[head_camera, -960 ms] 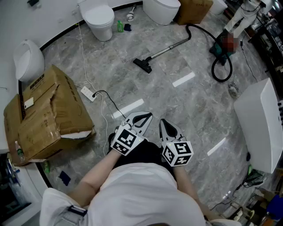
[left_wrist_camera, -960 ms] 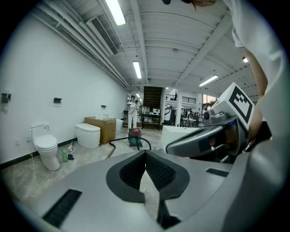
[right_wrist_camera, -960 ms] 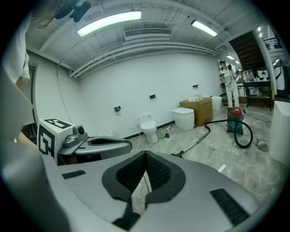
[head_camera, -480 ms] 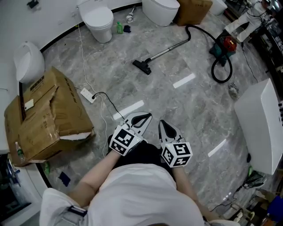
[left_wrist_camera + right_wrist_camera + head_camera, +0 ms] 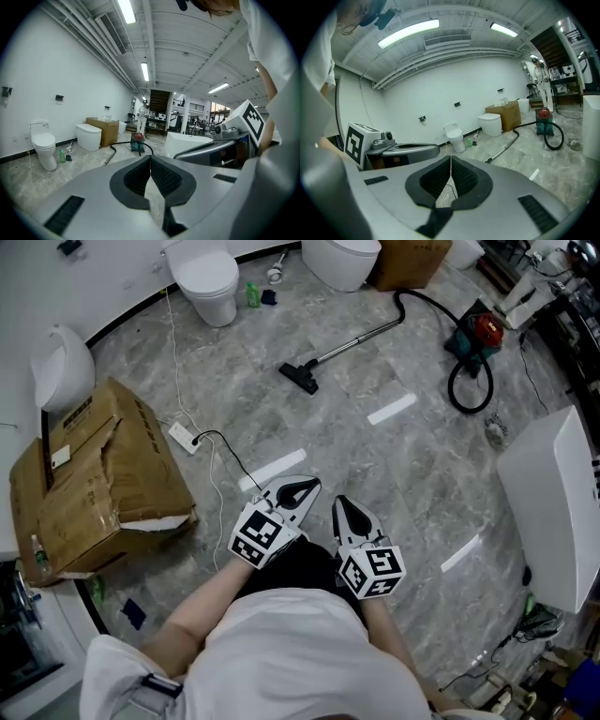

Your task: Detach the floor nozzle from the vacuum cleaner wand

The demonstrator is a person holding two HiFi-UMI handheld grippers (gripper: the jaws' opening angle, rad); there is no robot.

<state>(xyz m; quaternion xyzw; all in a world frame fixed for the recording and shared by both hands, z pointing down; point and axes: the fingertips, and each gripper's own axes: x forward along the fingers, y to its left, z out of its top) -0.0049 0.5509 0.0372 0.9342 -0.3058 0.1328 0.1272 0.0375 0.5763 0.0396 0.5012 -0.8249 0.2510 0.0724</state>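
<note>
Both jaws closed and empty, left gripper (image 5: 302,487) beside right gripper (image 5: 343,507), well short of floor nozzle (image 5: 299,378) on wand (image 5: 354,343).

Bright, even light falls from ceiling strip lights (image 5: 408,33); pictures sharp, both gripper views bulging, corners black.

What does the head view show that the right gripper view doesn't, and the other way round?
Head view only: the floor nozzle and the torn cardboard box. Right gripper view only: the ceiling lights and the small wall fittings. Both: the wand, the red vacuum canister and the toilet.
</note>
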